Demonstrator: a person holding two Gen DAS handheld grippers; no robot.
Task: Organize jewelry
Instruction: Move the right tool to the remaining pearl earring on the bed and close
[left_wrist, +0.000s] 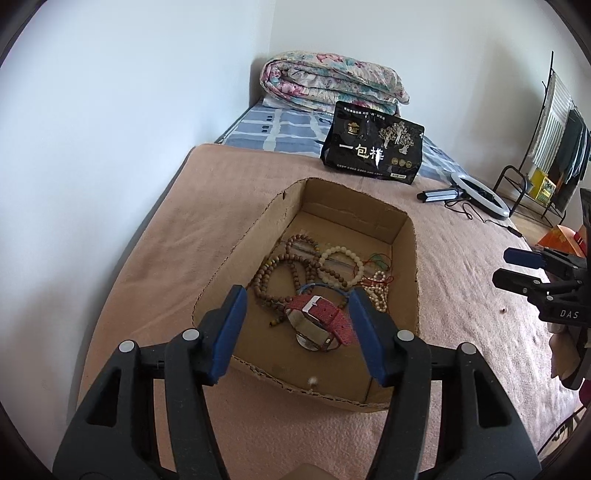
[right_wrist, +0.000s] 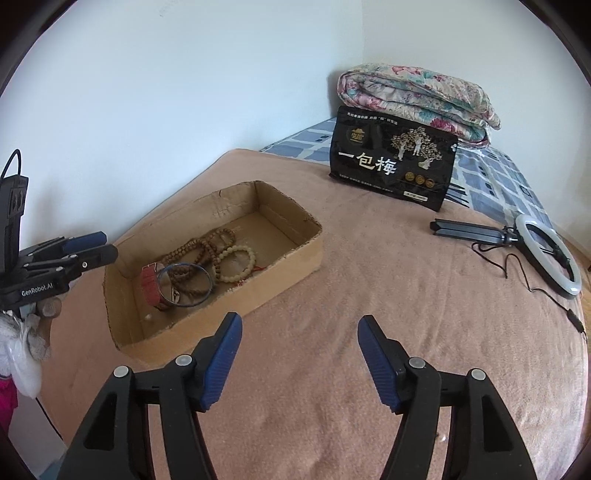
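Note:
A shallow cardboard box (left_wrist: 404, 258) (right_wrist: 303, 243) sits on the pink blanket. Inside lie a red-strapped watch (left_wrist: 317, 321) (right_wrist: 149, 286), brown bead strands (left_wrist: 280, 266) (right_wrist: 199, 245), a pale bead bracelet (left_wrist: 340, 267) (right_wrist: 236, 264), a thin blue bangle (right_wrist: 188, 286) and small white beads (left_wrist: 378, 290). My left gripper (left_wrist: 297, 301) is open and empty, above the box's near end, its fingers either side of the watch. My right gripper (right_wrist: 299, 330) is open and empty over bare blanket to the right of the box. It also shows at the right edge of the left wrist view (left_wrist: 517, 267).
A black snack bag (left_wrist: 373, 151) (right_wrist: 393, 168) stands behind the box. A folded floral quilt (left_wrist: 332, 83) (right_wrist: 417, 99) lies at the bed's head. A ring light with cable (left_wrist: 480, 195) (right_wrist: 546, 254) lies on the right. A clothes rack (left_wrist: 554, 147) stands beyond the bed. A small bead (left_wrist: 501, 310) lies on the blanket.

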